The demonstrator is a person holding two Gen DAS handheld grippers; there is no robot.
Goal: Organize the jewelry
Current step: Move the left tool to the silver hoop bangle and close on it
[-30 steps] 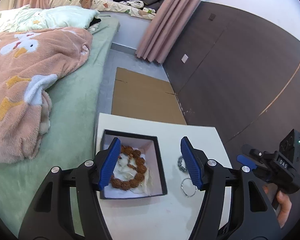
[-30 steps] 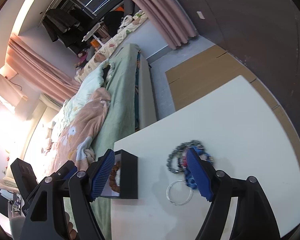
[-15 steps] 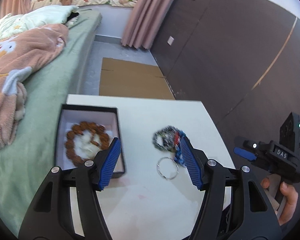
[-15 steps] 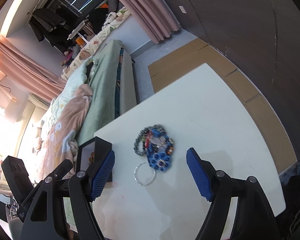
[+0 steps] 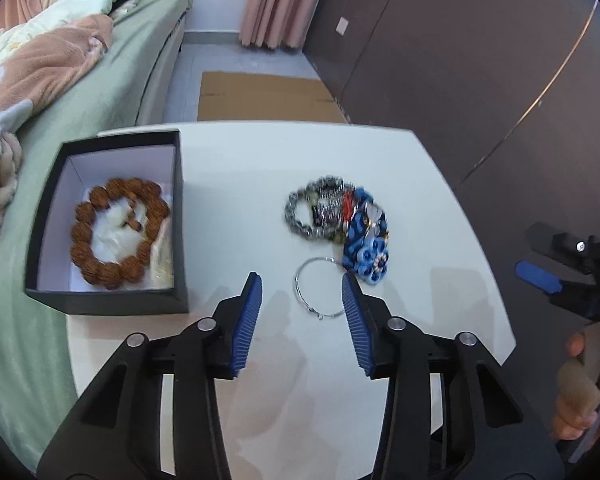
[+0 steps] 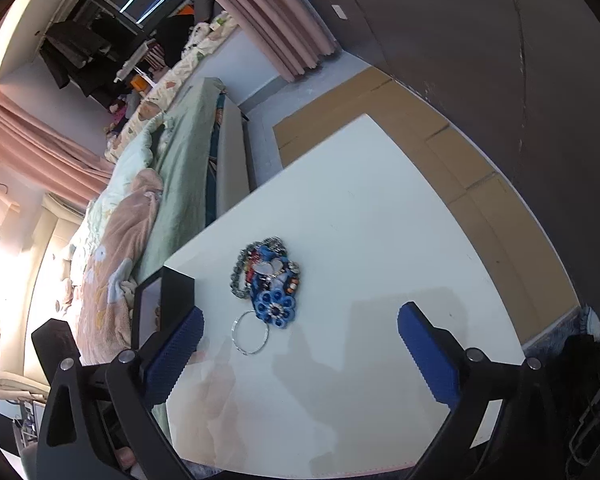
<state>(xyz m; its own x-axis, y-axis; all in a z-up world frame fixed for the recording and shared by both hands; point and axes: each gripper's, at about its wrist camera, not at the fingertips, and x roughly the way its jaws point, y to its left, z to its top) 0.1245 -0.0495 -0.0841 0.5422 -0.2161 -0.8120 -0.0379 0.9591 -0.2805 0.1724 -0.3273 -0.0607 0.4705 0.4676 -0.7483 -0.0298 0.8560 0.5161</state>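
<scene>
Since a second ago our left gripper (image 5: 302, 296) has swung away from the black box (image 5: 179, 216) toward the loose pile, and its fingers have narrowed, though they remain released and empty just short of the thin silver bangle (image 5: 318, 288). Our right gripper (image 6: 300, 340) is spread wide, holding nothing, above the table's (image 6: 372, 208) near edge. One piece is done: the brown bead bracelet (image 5: 118, 232) lies in the box at the table's left edge. Still left, near the table's middle, are the bangle, the grey bead bracelet (image 5: 300, 216) and the blue flower piece (image 5: 370, 256), tangled and touching. We judge the task under halfway.
</scene>
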